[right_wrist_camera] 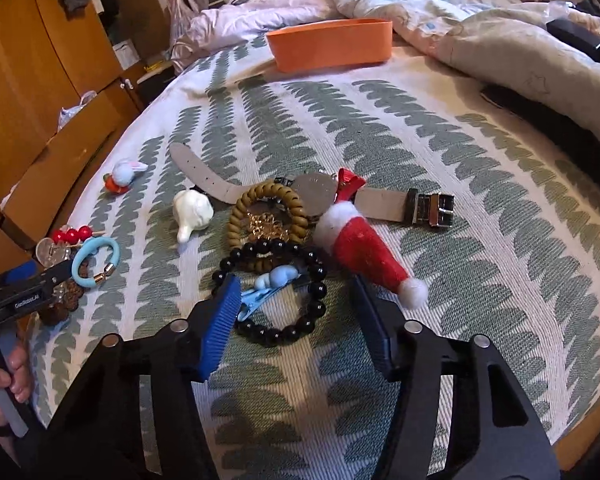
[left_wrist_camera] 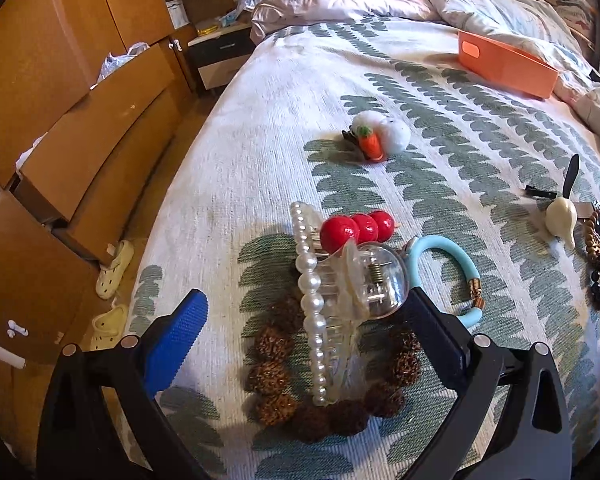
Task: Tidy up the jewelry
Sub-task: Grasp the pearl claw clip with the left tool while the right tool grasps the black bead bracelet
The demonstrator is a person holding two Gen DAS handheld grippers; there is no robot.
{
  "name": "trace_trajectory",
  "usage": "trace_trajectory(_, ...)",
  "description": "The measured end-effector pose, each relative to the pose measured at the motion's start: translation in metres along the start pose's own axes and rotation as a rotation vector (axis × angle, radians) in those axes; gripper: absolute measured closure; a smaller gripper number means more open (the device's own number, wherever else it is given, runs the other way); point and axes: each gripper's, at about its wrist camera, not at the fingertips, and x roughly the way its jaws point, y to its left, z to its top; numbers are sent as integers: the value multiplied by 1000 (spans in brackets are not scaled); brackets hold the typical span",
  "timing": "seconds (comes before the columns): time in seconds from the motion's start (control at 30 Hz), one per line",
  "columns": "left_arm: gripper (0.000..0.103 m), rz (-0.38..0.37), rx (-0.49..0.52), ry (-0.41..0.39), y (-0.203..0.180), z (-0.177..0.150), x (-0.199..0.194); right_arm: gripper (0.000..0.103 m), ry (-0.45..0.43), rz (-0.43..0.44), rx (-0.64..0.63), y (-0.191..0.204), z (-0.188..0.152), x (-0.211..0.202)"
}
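My left gripper [left_wrist_camera: 306,312] is open around a clear pearl-edged hair claw [left_wrist_camera: 336,300] that lies on a brown seed-bead bracelet [left_wrist_camera: 324,392]. Its right finger touches the claw's round end. A red ball clip [left_wrist_camera: 358,228] and a light blue bangle [left_wrist_camera: 444,276] lie just beyond. My right gripper [right_wrist_camera: 296,304] is open above a black bead bracelet [right_wrist_camera: 284,288] with a blue hair clip [right_wrist_camera: 264,288] inside it. An orange box [right_wrist_camera: 332,44] stands at the far side of the bed and also shows in the left wrist view [left_wrist_camera: 504,64].
On the leaf-patterned bedspread [right_wrist_camera: 460,152] lie a Santa-hat clip [right_wrist_camera: 364,248], a watch [right_wrist_camera: 320,196], a tan coil hair tie [right_wrist_camera: 268,216], a white duck clip [right_wrist_camera: 192,212] and a rabbit-carrot clip [left_wrist_camera: 376,136]. A crumpled quilt [right_wrist_camera: 480,32] lies behind. Wooden drawers [left_wrist_camera: 80,140] stand left of the bed.
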Motion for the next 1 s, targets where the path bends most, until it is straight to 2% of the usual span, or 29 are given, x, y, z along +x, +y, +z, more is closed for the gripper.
trace_trajectory(0.1, 5, -6, -2, 1, 1, -1, 1, 51, -2, -14, 0, 0, 2, 2)
trace_trajectory(0.3, 5, -15, -27, -6, 7, 1, -1, 66, -11, 21, 34, -8, 2, -4)
trace_trajectory(0.4, 5, -24, -36, -8, 8, 3, -1, 68, 7, 37, 57, -13, 1, -2)
trace_trajectory(0.57, 5, -27, -23, 5, 3, 3, 4, 68, 9, -10, 12, -5, 2, 2)
trace_trajectory(0.73, 5, -43, -40, 4, 6, 5, 7, 78, 15, -12, -7, 0, 0, 4)
trace_trajectory(0.77, 5, -47, -41, 3, 6, 5, 7, 83, 17, -7, -7, 0, 0, 4)
trace_trajectory(0.8, 6, -52, -42, 2, 6, 5, 8, 87, 19, 7, -1, -1, -1, 4)
trace_trajectory(0.9, 17, -91, -48, 8, 5, 5, 9, 91, 26, 24, 11, -3, -1, 3)
trace_trajectory(1.0, 31, -144, -59, 10, 4, 5, 7, 92, 24, 44, 22, -5, -2, 0)
